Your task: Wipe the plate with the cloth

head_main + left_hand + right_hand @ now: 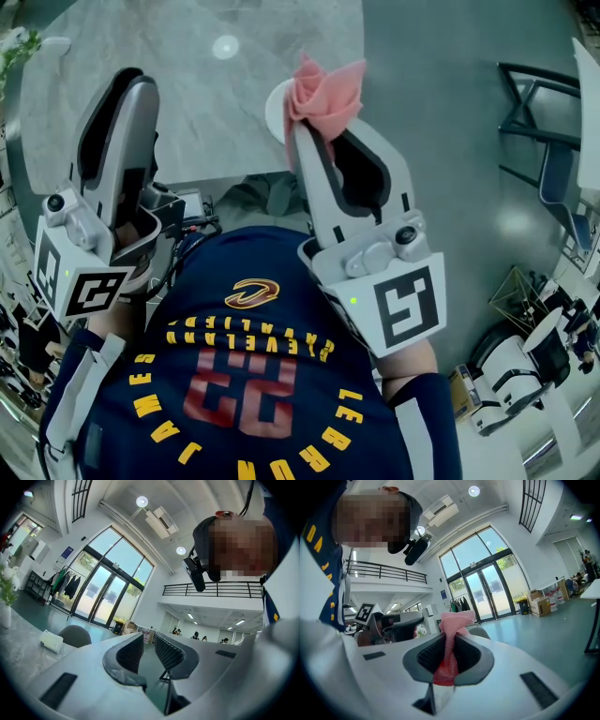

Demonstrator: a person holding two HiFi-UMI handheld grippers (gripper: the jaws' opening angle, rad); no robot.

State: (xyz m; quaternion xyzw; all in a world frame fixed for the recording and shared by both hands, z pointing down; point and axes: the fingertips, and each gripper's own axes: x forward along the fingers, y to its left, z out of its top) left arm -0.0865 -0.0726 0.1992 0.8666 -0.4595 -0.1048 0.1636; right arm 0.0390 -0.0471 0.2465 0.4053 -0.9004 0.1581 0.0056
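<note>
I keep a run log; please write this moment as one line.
left gripper: open, empty | right gripper: shut on pink cloth, held up | white plate: on grey table, partly hidden behind cloth

The person holds both grippers up in front of the chest, side by side and apart from each other, with the jaws pointing away from the body. The white and grey two-jaw left gripper has its dark ribbed pads a little apart, and nothing stands between them. The white and grey right gripper is closed on a crumpled pink mesh cloth, which sticks out past the fingertips. The marker cube of each gripper sits at the end nearest the body. The forearms, in dark blue sleeves with white stripes, are bent close to the trunk.
</note>
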